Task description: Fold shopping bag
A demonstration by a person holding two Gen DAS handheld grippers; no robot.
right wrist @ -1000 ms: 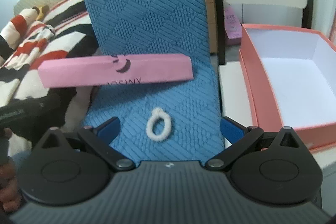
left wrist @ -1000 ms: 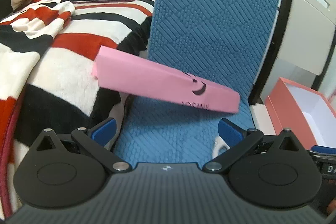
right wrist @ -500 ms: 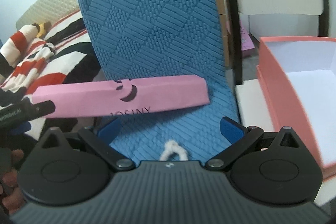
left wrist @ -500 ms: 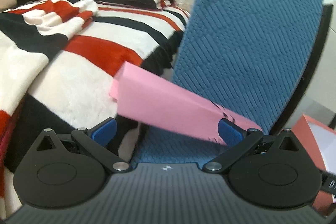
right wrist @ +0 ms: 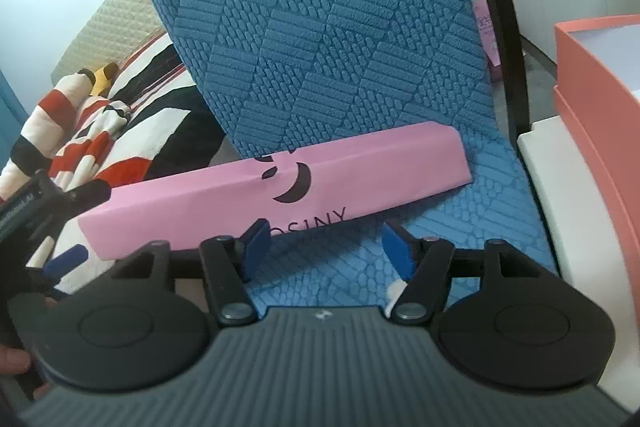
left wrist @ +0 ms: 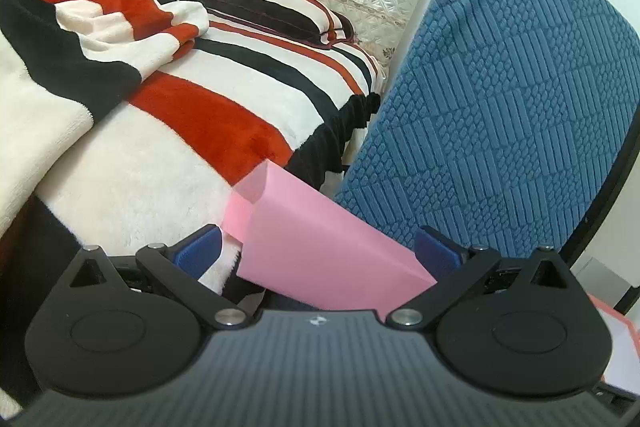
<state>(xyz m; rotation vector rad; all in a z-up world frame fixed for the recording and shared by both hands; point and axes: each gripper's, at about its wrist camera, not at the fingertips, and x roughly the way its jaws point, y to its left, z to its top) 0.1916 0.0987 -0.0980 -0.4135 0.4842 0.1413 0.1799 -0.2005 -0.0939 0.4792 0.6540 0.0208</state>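
The bag [right wrist: 280,187] ran lower left to right; left gripper [left wrist: 320,251], spread, probably straddled its end; right gripper [right wrist: 324,247] had been closing, nothing yet pinched.

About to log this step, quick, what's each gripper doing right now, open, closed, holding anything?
Left gripper: open, one end of the pink folded bag between its fingers, not pinched.
Right gripper: open, has just been closing, nothing between its fingers.
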